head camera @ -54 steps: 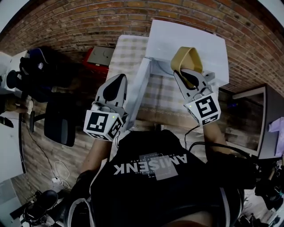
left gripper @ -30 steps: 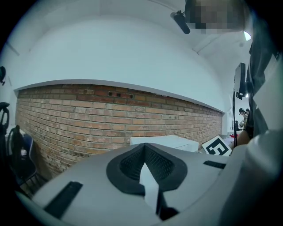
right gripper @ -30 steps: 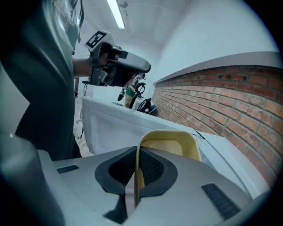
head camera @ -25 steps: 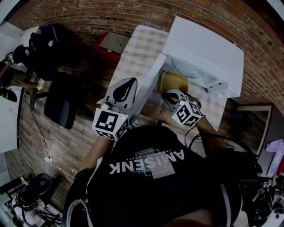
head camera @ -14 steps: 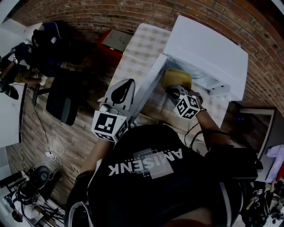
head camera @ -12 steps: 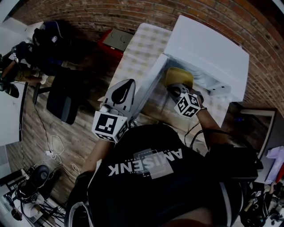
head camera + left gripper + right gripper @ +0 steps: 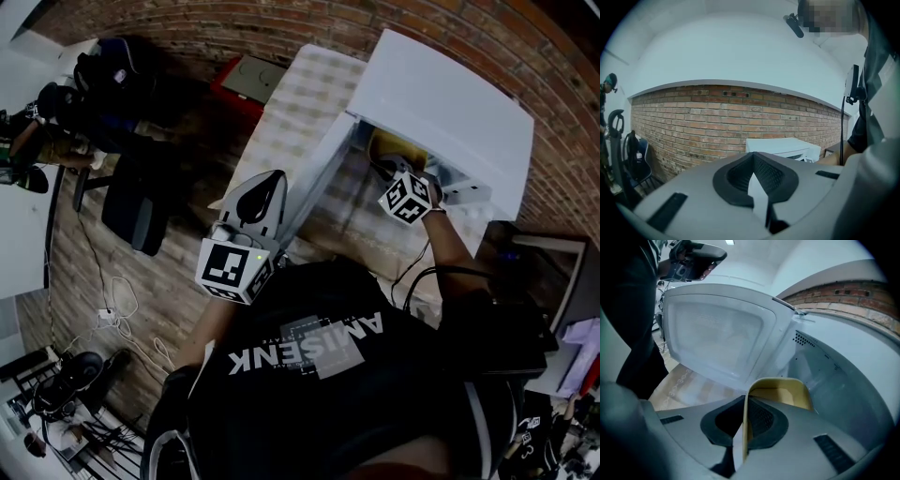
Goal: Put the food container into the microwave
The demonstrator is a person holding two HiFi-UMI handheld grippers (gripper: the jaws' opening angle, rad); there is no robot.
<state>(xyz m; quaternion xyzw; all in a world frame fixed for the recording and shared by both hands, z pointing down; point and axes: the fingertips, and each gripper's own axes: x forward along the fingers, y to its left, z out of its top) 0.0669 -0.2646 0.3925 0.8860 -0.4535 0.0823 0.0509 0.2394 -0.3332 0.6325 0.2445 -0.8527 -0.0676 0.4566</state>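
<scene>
Right gripper (image 7: 746, 404) grips the yellow food container (image 7: 783, 391) by its rim, inside the microwave (image 7: 834, 376).

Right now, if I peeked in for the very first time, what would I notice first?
Probably the yellow food container, pinched by its wall in the right gripper and held in the mouth of the white microwave, whose door stands wide open. Next comes the left gripper, jaws together and empty, beside that door, with a red brick wall behind.
</scene>
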